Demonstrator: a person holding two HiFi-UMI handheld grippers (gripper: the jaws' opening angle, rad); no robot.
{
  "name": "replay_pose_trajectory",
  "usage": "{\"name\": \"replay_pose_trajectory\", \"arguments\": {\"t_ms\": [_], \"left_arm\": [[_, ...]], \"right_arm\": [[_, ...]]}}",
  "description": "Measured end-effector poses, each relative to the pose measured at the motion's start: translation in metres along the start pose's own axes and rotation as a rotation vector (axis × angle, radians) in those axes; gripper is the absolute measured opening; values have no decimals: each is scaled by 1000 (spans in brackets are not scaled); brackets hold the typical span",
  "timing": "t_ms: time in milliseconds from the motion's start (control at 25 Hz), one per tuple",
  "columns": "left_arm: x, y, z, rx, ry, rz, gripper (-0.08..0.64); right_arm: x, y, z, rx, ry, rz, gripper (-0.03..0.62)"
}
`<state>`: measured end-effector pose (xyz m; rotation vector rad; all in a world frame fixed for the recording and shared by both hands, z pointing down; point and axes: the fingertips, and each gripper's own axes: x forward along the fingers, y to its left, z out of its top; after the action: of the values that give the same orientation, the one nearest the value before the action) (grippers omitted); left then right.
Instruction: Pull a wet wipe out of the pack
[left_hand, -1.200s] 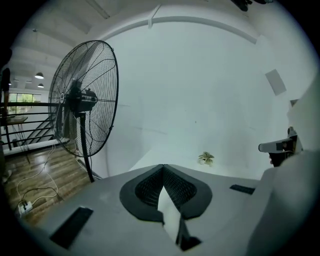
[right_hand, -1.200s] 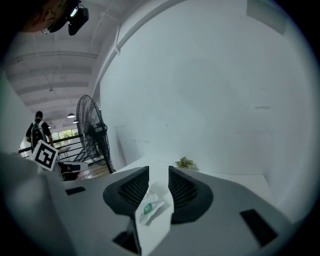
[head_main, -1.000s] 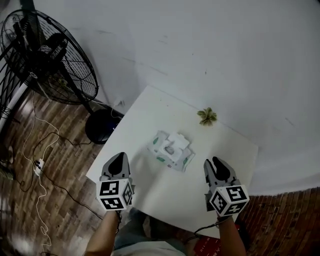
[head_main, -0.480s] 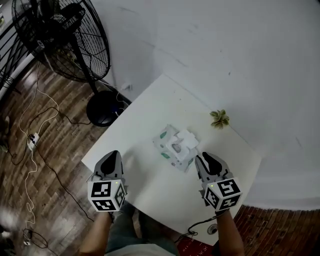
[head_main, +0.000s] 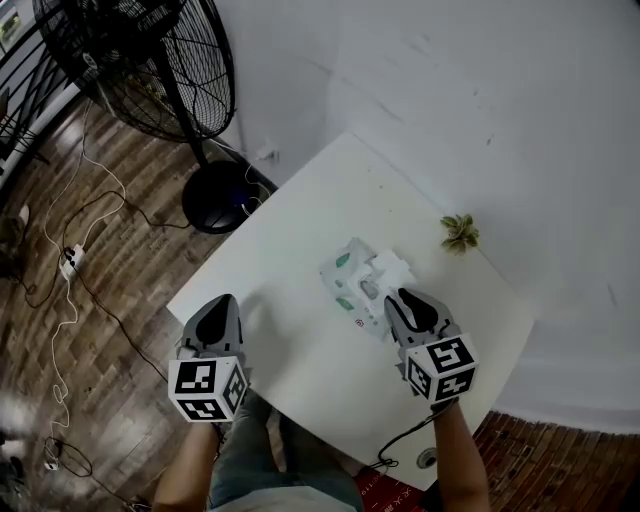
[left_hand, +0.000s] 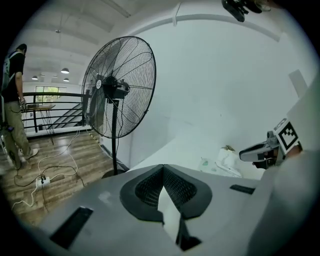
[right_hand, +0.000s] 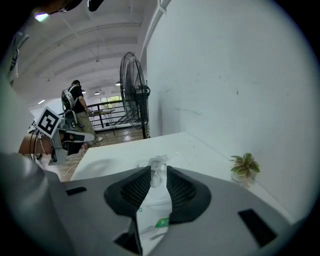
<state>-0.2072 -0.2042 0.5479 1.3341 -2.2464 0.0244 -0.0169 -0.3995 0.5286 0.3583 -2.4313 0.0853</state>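
The wet wipe pack (head_main: 350, 282) is white with green marks and lies mid-table with its lid flap open. A white wipe tuft (right_hand: 159, 166) sticks up from its opening. My right gripper (head_main: 398, 298) hangs right over the pack, jaws narrowly open, and the tuft stands between its fingertips in the right gripper view (right_hand: 159, 172). I see no firm pinch on it. My left gripper (head_main: 222, 303) is shut and holds nothing, apart from the pack, over the table's front left part. From the left gripper view the pack (left_hand: 215, 165) lies ahead to the right.
The small white table (head_main: 290, 230) stands against a white wall. A little potted plant (head_main: 460, 232) sits at its far right edge. A big standing fan (head_main: 140, 60) and loose cables are on the wooden floor to the left. A person (right_hand: 75, 107) stands far off.
My right gripper has moved forward and left from the table's front right until its tips are over the pack. The left gripper has stayed at the front left.
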Motion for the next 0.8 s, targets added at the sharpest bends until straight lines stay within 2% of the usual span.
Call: {"name": "replay_pose_trajectory", "arguments": {"t_ms": [400, 800], "left_arm": [[-6, 22, -10, -24, 14, 48, 0], [-6, 39, -17, -41, 27, 76, 0]], "right_arm": [[33, 8, -14, -96, 104, 30, 97], [51, 4, -24, -110, 173, 26, 81]]}}
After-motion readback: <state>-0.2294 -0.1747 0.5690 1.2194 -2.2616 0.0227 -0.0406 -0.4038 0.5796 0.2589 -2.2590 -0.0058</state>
